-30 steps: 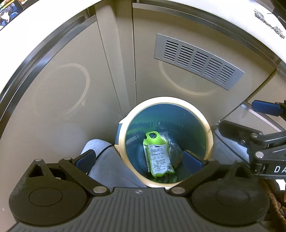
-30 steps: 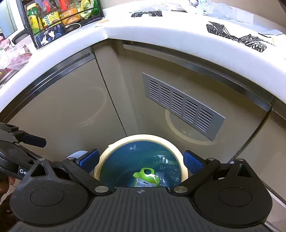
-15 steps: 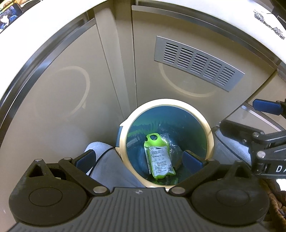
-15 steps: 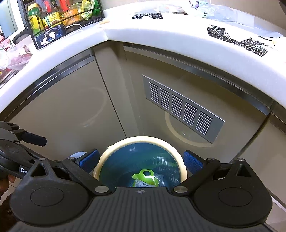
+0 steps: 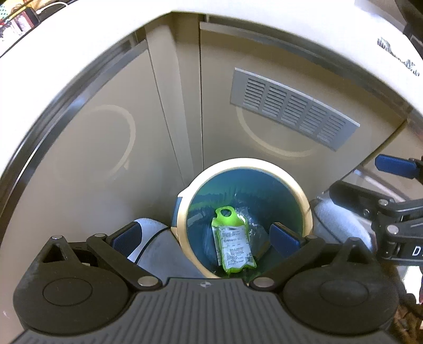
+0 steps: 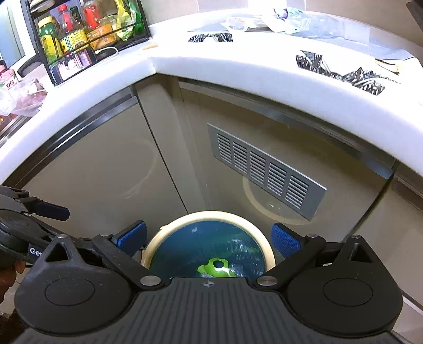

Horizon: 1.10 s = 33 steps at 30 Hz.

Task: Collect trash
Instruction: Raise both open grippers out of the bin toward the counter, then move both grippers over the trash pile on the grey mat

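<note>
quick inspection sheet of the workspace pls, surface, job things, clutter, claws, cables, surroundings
surface: white L-shaped countertop, printed black-and-white marker patches on it.
job's things: round cream-rimmed bin with blue liner on the floor; bright green plastic pouch with white label lying inside, beside crumpled clear wrap.
clutter: clear plastic bags and wrappers at the counter's back; a bagged item at its left end.
claws: left claw open, empty, above the bin; right claw open, empty.
cables: white cable by the rack.
surroundings: beige cabinet doors, grey vent grille, black wire rack of bottles.
</note>
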Motion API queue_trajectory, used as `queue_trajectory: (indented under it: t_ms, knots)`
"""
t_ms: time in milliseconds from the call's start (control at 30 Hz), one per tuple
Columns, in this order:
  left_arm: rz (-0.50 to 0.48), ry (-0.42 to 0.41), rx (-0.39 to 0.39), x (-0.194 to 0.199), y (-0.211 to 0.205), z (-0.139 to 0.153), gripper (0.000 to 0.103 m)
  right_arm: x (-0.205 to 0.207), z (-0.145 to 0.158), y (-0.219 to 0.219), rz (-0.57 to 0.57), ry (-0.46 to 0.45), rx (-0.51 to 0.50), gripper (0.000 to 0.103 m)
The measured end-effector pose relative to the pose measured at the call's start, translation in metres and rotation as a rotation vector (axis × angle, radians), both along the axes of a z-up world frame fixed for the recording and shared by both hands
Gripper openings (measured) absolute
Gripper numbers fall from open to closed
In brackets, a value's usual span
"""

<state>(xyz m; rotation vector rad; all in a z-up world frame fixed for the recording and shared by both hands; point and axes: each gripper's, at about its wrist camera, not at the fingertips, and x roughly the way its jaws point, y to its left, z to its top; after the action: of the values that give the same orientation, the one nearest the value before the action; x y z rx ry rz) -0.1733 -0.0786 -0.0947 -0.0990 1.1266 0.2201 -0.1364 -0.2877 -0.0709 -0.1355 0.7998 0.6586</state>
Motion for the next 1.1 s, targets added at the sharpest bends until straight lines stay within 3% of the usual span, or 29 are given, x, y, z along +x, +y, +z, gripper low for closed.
queue_trajectory:
  t_ms: [367, 633, 1100]
  knots:
    - [0.022, -0.149, 0.072, 0.001, -0.001, 0.048, 0.103, -0.001, 0.039, -0.007, 0.016, -0.106, 0.082, 0.100]
    - [0.044, -0.236, 0.108, 0.012, 0.000, 0.084, 0.103, -0.001, 0.073, -0.006, 0.032, -0.232, 0.139, 0.100]
    - [0.048, -0.326, 0.124, 0.051, 0.000, 0.119, 0.103, 0.048, 0.110, -0.011, -0.065, -0.380, 0.210, 0.101]
